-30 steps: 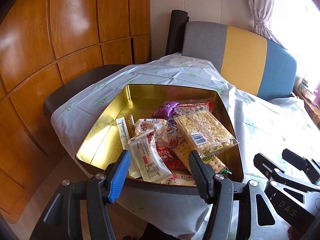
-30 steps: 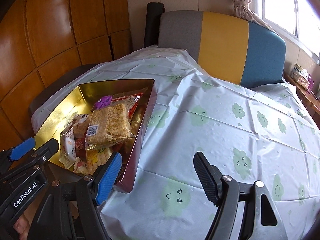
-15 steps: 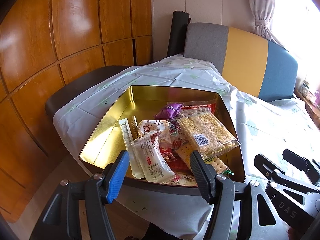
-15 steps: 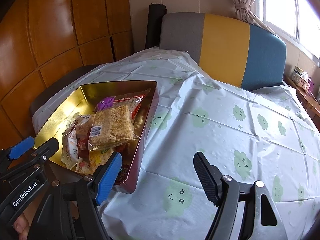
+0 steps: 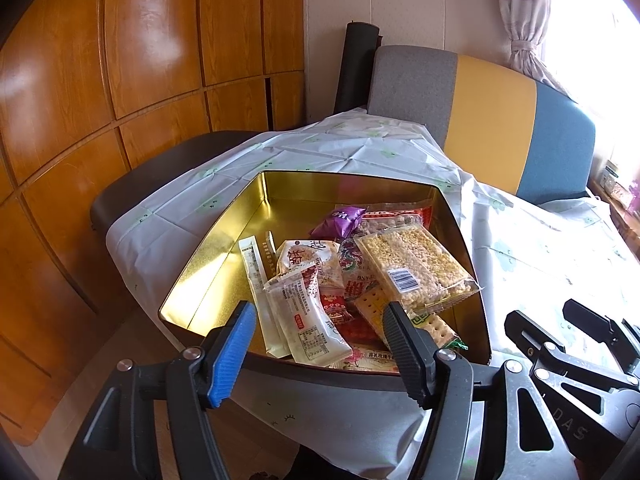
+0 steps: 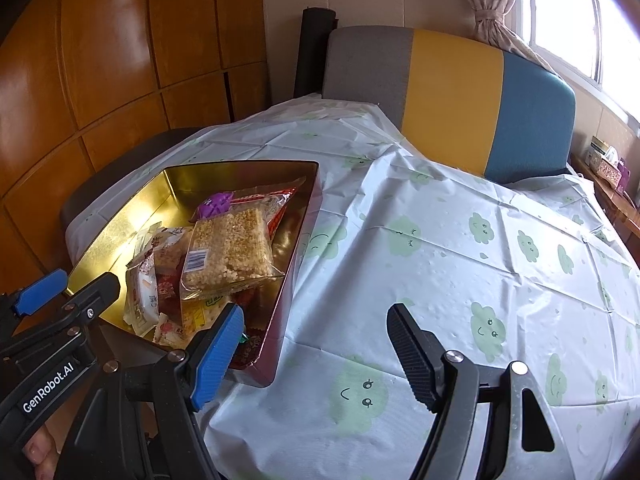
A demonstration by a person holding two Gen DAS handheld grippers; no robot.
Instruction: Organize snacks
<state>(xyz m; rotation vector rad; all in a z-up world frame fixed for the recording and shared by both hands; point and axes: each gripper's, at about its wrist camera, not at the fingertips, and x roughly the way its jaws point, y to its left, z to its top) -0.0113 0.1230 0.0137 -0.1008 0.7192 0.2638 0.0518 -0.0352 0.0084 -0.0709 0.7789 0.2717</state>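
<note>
Gold tin (image 5: 224, 264) sits on the counter (image 6: 460, 264) at its left edge, centre frame in the left wrist view. Snack packets piled in its right half: puffed-rice bar (image 5: 416, 264) on top, purple packet (image 5: 340, 218) behind, white packet (image 5: 304, 316) nearest. Left tool (image 5: 320, 336), jaws just been opening, empty, poised before the tin's near rim. Right tool (image 6: 316, 344) wide apart, empty, over tablecloth.

You face glossy wood panels (image 5: 140, 60) on the left and a pale wall (image 5: 420, 4) ahead. A grey, yellow and blue sofa (image 6: 452, 96) backs the bench (image 6: 460, 248); bright window (image 6: 568, 12), tied curtain (image 5: 524, 20).
</note>
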